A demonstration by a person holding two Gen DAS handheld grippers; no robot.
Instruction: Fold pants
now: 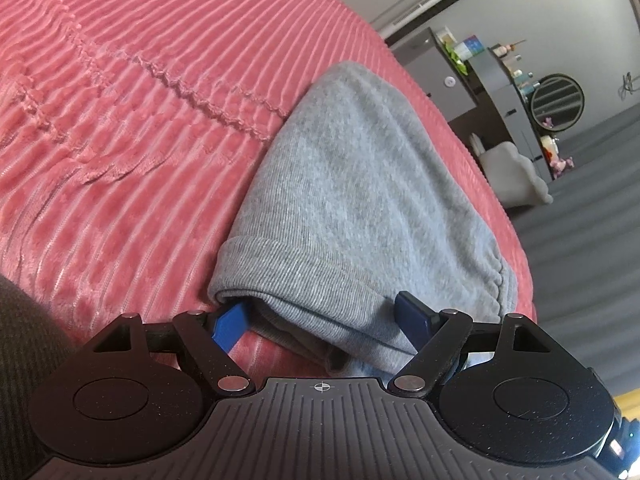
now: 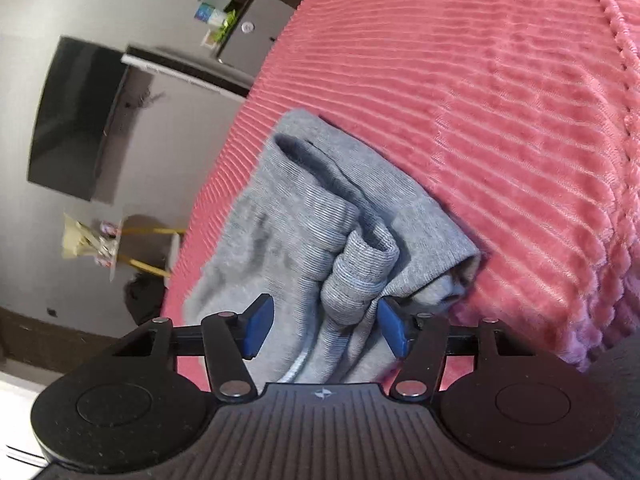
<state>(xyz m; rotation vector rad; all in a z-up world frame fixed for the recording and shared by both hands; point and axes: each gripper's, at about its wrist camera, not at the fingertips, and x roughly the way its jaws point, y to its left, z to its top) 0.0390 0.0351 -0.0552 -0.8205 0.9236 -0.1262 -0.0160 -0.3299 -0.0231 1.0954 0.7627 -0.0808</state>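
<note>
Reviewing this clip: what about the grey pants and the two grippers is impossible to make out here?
- Left wrist view: the grey pants cover the tip of one blue finger of the left gripper, hiding contact.
- Right wrist view: bunched folds of the pants hide their layers beside the right gripper.
- Both views: waistband and leg ends unidentifiable.

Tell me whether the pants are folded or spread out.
Folded. The pants lie as a compact, layered gray bundle on the pink blanket, with a rolled edge and stacked layers showing; no legs stretch out.
</note>
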